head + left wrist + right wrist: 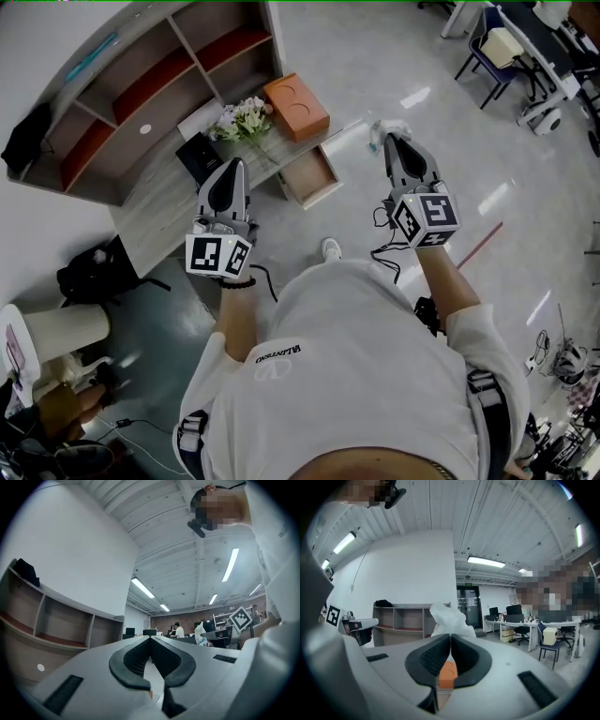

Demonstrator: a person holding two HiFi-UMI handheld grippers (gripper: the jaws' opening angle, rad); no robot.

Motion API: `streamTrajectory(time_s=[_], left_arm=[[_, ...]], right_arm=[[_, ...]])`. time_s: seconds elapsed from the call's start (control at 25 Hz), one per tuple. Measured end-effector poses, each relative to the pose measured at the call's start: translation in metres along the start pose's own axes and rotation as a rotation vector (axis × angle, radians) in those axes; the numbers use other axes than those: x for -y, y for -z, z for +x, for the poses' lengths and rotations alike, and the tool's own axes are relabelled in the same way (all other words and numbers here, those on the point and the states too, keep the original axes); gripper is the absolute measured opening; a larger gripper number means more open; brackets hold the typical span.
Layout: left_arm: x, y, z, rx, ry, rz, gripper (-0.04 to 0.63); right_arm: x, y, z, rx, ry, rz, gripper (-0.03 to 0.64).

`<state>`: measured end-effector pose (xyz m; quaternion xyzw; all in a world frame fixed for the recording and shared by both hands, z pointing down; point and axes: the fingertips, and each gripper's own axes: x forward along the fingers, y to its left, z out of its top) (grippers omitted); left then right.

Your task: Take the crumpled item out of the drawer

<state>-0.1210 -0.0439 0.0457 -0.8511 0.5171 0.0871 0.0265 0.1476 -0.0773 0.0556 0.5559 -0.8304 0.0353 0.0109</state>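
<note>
**Operator:** Where is the wad (394,127)?

**Coach:** It is out of the drawer (312,178) and up in the air. Your right gripper (390,141) has it at the tip, with the jaws pressed together on its lower edge.

**Operator:** How will it handle?

**Coach:** It looks light and soft, like thin crumpled paper or film. It probably gives under the pads and may slip or tear if you tug. Pinch a thick fold rather than a loose corner.

**Operator:** And the left gripper (234,167)?

**Coach:** Its jaws meet tip to tip with nothing between them. You hold it above the desk (164,192).

**Operator:** What does each view add?

**Coach:** The head view shows the drawer standing open and bare inside, with the box (295,106) on the desk behind it. The right gripper view shows the pinch up close, with most of the wad standing free above the jaws.
</note>
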Motion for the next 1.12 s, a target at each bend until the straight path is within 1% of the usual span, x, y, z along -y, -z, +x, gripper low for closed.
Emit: streamTrajectory(time_s=[0.28, 0.8, 1.12], left_arm=[[0.0014, -0.0041, 0.0037, 0.001, 0.003, 0.009, 0.0], [0.0023, 0.0019, 0.0083, 0.008, 0.001, -0.012, -0.001], [0.0042, -0.0006, 0.0069, 0.013, 0.003, -0.012, 0.0]], right_arm=[[0.0047, -0.002, 0.0, 0.001, 0.006, 0.003, 0.006], [0.009, 0.0039, 0.0038, -0.004, 0.005, 0.02, 0.006], [0.0084, 0.0025, 0.0025, -0.003, 0.006, 0.02, 0.005]])
